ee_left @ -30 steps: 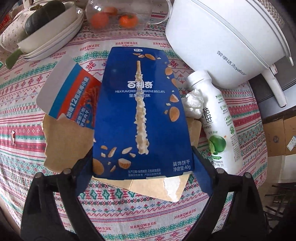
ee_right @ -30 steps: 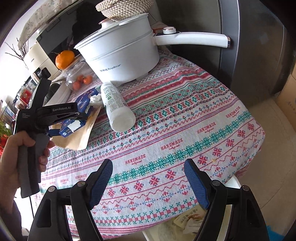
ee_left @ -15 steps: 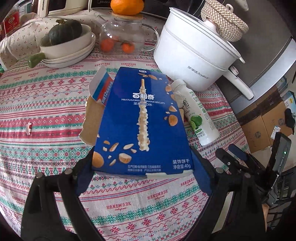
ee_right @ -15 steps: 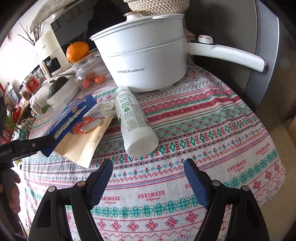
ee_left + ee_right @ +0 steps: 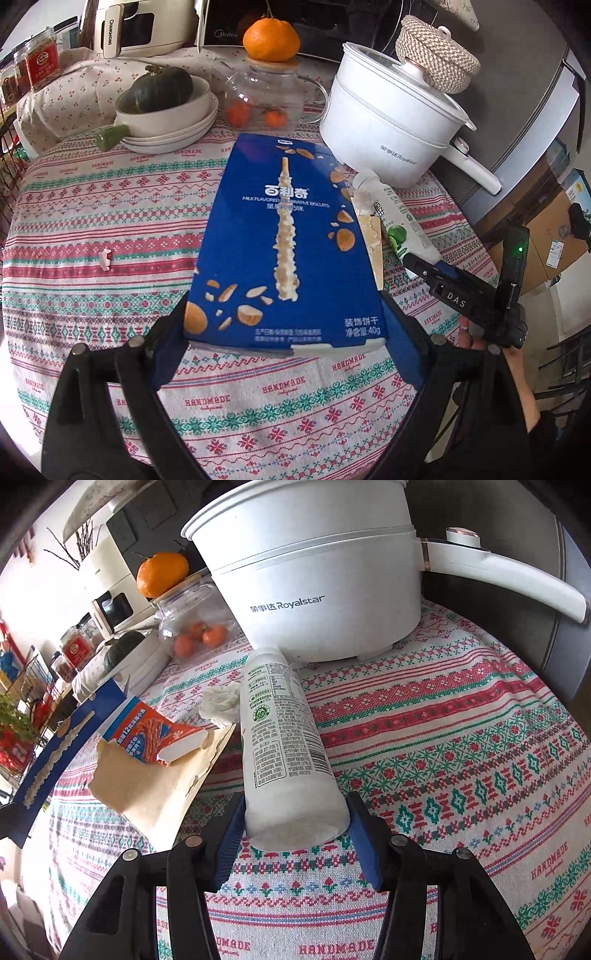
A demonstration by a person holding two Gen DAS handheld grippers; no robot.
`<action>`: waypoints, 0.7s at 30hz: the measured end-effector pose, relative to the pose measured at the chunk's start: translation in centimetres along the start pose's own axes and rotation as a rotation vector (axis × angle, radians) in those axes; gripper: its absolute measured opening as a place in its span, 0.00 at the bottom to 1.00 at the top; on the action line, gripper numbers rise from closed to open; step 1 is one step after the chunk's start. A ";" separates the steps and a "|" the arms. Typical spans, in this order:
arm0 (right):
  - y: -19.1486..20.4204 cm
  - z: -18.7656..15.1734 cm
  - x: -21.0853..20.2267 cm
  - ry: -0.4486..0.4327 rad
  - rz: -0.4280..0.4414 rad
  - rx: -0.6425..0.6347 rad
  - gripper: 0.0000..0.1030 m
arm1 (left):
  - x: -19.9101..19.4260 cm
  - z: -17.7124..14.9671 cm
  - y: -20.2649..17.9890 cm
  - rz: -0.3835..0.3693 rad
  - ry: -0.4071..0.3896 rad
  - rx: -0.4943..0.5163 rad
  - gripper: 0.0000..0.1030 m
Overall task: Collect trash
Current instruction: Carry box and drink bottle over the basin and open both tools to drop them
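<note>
My left gripper (image 5: pixel 286 332) is shut on a flat blue biscuit box (image 5: pixel 286 240) and holds it above the tablecloth. The box also shows at the left edge of the right wrist view (image 5: pixel 62 734). A white drink bottle (image 5: pixel 284 746) lies on its side in front of the pot. My right gripper (image 5: pixel 295 834) is open, its fingers on either side of the bottle's base, close to it. A crumpled white tissue (image 5: pixel 221 703), an orange-blue torn carton (image 5: pixel 155 738) and a brown paper bag (image 5: pixel 159 790) lie left of the bottle.
A white Royalstar pot (image 5: pixel 314 583) with a long handle stands right behind the bottle. A glass jar of small oranges (image 5: pixel 262 99), stacked bowls with a green squash (image 5: pixel 166 110) and a small white scrap (image 5: pixel 106 257) are on the patterned tablecloth (image 5: pixel 461 720).
My left gripper lifted the blue box up and back from the table. My right gripper moved forward to the bottle, so its fingers now flank the bottle's base.
</note>
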State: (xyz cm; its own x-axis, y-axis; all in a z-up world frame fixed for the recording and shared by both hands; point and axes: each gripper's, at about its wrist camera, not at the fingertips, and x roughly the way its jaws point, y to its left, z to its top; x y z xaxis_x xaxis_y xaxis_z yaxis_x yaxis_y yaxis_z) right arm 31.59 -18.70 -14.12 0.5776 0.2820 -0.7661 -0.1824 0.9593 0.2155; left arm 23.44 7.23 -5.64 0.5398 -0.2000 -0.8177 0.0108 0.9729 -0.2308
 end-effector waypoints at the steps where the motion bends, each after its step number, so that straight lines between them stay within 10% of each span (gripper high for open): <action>1: 0.3 0.0 -0.6 -0.012 0.000 -0.005 0.53 | -0.2 0.0 0.0 0.000 -0.005 -0.001 0.90; 21: 0.3 -7.3 -24.4 -0.182 -0.128 -0.022 0.52 | -7.4 -7.7 -7.2 -0.210 -0.010 0.194 0.90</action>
State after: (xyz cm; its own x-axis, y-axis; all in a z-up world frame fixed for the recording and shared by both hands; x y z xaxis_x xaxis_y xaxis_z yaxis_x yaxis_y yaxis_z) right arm 11.59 -25.41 0.19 0.7309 0.1582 -0.6639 -0.1149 0.9874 0.1088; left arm 12.87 0.80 -1.99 0.5167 -0.3996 -0.7572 0.2839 0.9143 -0.2888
